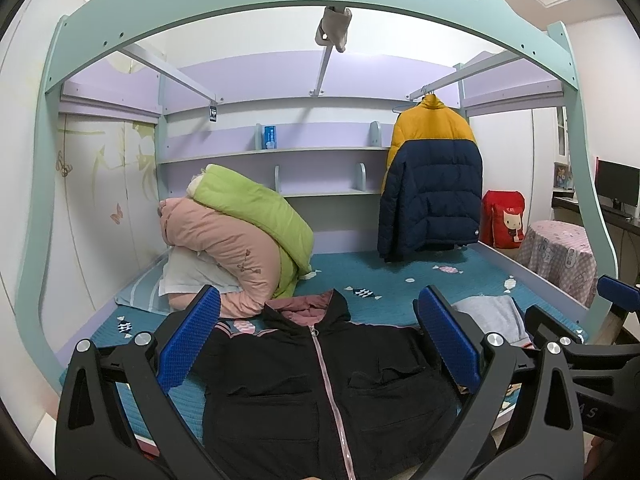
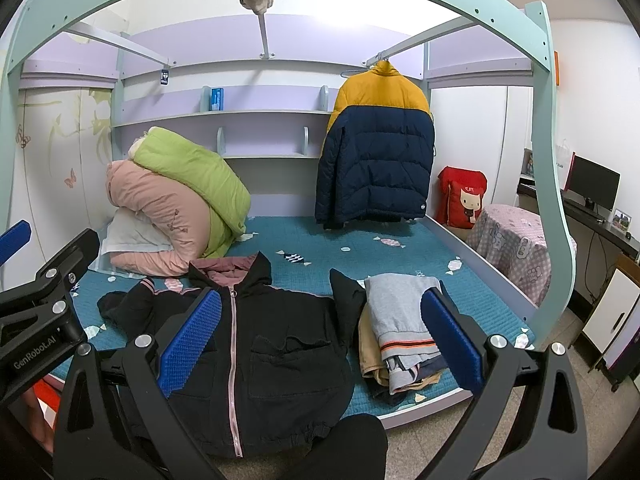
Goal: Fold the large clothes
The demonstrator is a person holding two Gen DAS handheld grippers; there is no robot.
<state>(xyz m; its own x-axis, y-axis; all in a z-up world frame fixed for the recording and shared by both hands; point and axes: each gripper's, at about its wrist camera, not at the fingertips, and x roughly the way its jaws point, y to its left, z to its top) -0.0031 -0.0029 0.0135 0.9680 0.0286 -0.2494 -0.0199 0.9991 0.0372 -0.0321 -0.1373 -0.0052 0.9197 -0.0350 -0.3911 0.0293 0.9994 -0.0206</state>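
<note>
— Black jacket, one, pink zip, lying front up and spread flat on the teal bed near its front edge; hood toward the pillows, hem at the bed's edge. Confirm?

— Confirmed. One stack of folded clothes just beside it on the right, a grey piece on top.

— Grippers?

— Two. Left gripper hangs above the jacket, blue pads wide apart, nothing between them. Right gripper likewise spread and empty, one pad over the jacket's left half, the other over the stack. Neither touches cloth, as far as either view shows.

— Other items?

— One puffer coat, yellow over navy, hanging from a rail at the back. Two rolled quilts, green on pink, on one white pillow. One red cushion with a cartoon face. One stool under a pink checked cover. One monitor.

— Writing?

— "GenRobot.AI" on the left gripper's body, read from the right wrist view. Cushion lettering too small to read.
</note>
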